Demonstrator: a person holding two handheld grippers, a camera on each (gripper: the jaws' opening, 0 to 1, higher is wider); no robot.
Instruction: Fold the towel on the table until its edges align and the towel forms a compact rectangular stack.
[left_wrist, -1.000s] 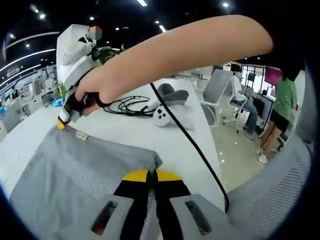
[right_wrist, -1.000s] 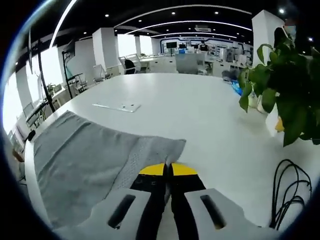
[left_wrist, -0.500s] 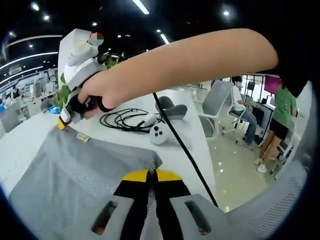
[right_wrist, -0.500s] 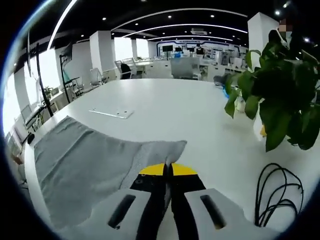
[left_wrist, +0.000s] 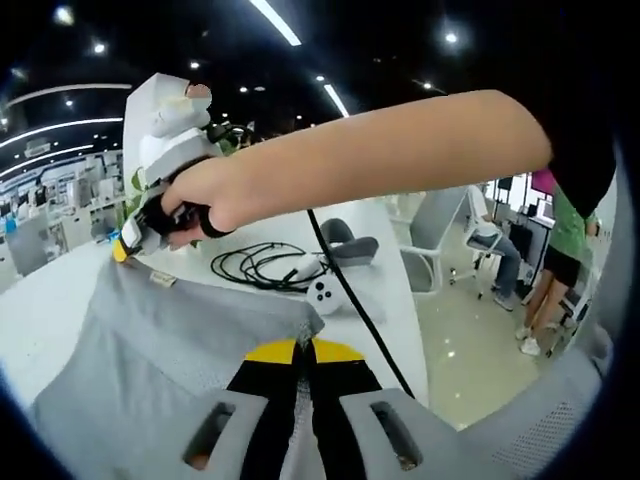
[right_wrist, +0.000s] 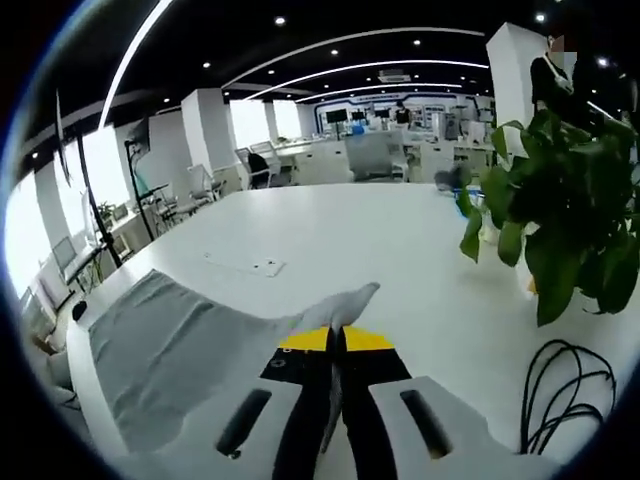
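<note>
The left tongs (left_wrist: 302, 349) were clamped on a corner of the towel (left_wrist: 150, 350), yellow tips pressed together with grey cloth between them. The right tongs (right_wrist: 335, 338) were likewise closed on the neighbouring corner, which poked up in a little peak above the tips. In the left gripper view the right tongs (left_wrist: 128, 240) showed at the towel's far corner, held by the person's hand (left_wrist: 205, 200).

The towel hung from both grips, its pinched edge lifted off the desk (right_wrist: 370, 230) while the rest trailed down to the desk's near edge. A small tag (left_wrist: 162, 279) sat on the hem; any writing on it was too small to read.

The step looked like the first fold, with the lift under way. The next move likely called for carrying both corners across together, level, and laying them on the opposite edge so the hems meet.

Beyond lay a cable (left_wrist: 255, 265), a white controller (left_wrist: 322, 295) and a plant (right_wrist: 560, 210).
</note>
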